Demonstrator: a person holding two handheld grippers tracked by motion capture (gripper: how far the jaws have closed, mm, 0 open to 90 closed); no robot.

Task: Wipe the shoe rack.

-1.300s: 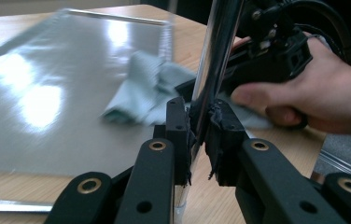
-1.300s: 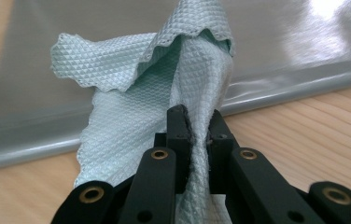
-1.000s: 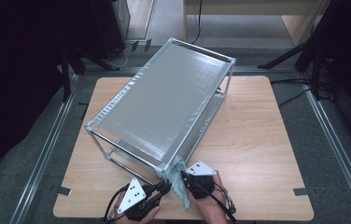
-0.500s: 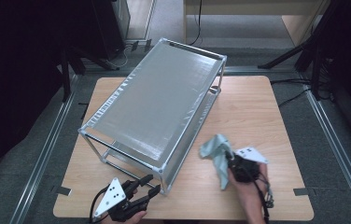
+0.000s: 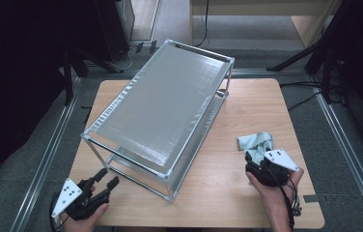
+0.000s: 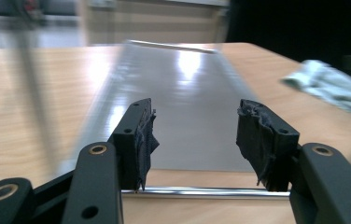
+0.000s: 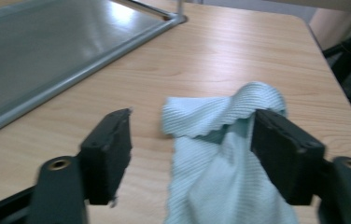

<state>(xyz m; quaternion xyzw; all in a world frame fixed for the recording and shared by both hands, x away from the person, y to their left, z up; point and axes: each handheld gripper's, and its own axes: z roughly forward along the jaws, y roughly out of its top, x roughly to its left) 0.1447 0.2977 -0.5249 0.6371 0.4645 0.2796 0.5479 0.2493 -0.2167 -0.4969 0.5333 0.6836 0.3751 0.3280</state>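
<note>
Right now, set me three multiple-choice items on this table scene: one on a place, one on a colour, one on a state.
1. Where does the cloth lie?
A. On top of the metal rack
B. On the wooden table, to the right of the rack
C. On the floor

2. What colour is the cloth?
A. Pale blue-green
B. Red
C. Black

3. How does the right claw stand?
A. Shut on the cloth
B. Shut with nothing in it
C. Open, with the cloth between its jaws

Answers:
1. B: the high view shows it on the table beside the metal rack, in front of the right hand.
2. A: the right gripper view shows ribbed, light blue-green fabric.
3. C: its jaws have just been opening and stand wide apart, the left one clear of the cloth.
</note>
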